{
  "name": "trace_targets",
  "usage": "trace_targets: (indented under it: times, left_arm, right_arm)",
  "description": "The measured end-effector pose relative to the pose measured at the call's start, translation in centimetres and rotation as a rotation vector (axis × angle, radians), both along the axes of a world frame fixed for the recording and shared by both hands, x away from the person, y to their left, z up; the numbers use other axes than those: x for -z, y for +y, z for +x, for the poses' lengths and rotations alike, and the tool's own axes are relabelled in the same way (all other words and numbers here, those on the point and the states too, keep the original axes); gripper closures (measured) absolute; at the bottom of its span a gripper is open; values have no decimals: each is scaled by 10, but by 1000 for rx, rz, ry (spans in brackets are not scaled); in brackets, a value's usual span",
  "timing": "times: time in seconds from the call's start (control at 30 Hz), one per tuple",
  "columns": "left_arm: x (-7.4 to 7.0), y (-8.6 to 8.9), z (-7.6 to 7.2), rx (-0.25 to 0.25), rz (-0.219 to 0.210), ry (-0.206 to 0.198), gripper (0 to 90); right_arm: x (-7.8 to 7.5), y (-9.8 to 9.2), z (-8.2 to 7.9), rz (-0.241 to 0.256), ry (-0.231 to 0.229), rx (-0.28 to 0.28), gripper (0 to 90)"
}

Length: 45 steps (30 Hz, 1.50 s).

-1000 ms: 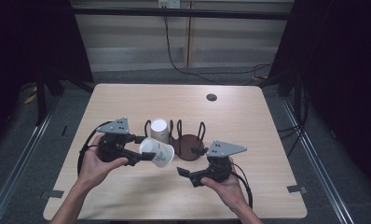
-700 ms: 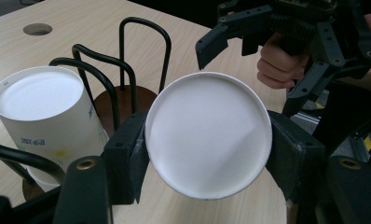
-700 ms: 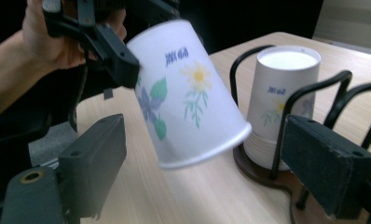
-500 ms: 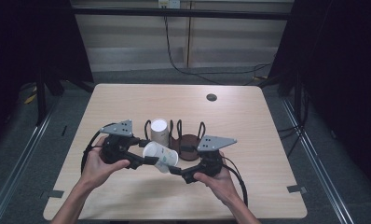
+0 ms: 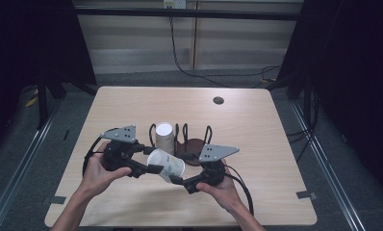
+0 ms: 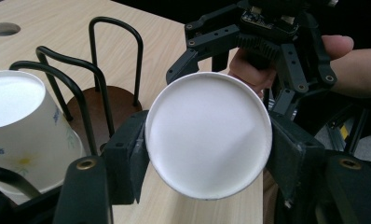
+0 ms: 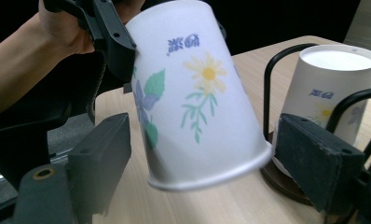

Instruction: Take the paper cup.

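Nearest the person, two hands enter from the bottom of the high view, each carrying a two-jaw gripper. The left gripper (image 5: 148, 169) is closed on a white paper cup (image 5: 166, 165), its jaws pressed against opposite sides of the cup near the closed base, as seen in the left gripper view, where the round white base (image 6: 208, 134) faces the camera between the two black jaws. The cup, printed with a yellow daisy and green leaves (image 7: 196, 93), is held tilted above the wooden table (image 5: 257, 130), clear of the surface. The right gripper (image 5: 181, 182) is set at the cup's rim end; in the right gripper view its jaws are spread wide on either side of the cup's rim and no contact with the cup is seen. In the left gripper view the right gripper (image 6: 249, 56) is seen beyond the cup, held in a hand (image 6: 342, 65). Just behind the held cup stands a black wire cup rack (image 5: 194, 139) on a round dark brown base. A second paper cup (image 5: 164, 136), upside down, is seated in the rack's left part. Farther off, near the table's far edge, a round dark hole (image 5: 218, 100) is set in the tabletop.
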<state>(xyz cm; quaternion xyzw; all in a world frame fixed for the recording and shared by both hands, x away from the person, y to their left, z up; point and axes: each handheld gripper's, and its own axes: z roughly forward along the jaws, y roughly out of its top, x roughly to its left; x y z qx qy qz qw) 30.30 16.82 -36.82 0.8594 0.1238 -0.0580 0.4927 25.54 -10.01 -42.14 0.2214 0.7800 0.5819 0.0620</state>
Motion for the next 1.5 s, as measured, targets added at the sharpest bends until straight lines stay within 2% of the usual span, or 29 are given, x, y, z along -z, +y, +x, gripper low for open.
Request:
trace_targets:
  times: [0.23,0.4,0.57,0.83,0.93,1.0,1.1,1.2,1.27,1.5]
  left_arm:
    - [-1,-3,0,9,3,5,366]
    - [2,-7,-1,26,6,16,366]
    - [3,-8,-1,31,8,19,366]
    - [6,-3,4,33,-35,62,357]
    - [6,-3,4,28,-30,55,353]
    - [6,-3,4,21,-44,54,349]
    - [7,-3,4,12,-47,40,256]
    - [8,-3,4,7,-50,29,218]
    - [9,-3,4,-2,-49,23,162]
    - [12,-4,3,-4,-20,17,166]
  right_arm:
    - [5,4,2,-11,2,-15,181]
    - [10,8,4,2,-1,-35,186]
    - [12,10,3,-1,-7,-52,230]
    - [11,9,3,-2,-10,-70,273]
    - [11,8,3,-11,-11,-69,275]
    - [11,8,3,-8,-6,-67,276]
    - [11,7,3,-10,-1,-60,279]
    - [10,6,3,-18,0,-57,283]
    - [9,6,3,-23,1,-57,284]
    - [8,2,5,-45,17,-50,286]
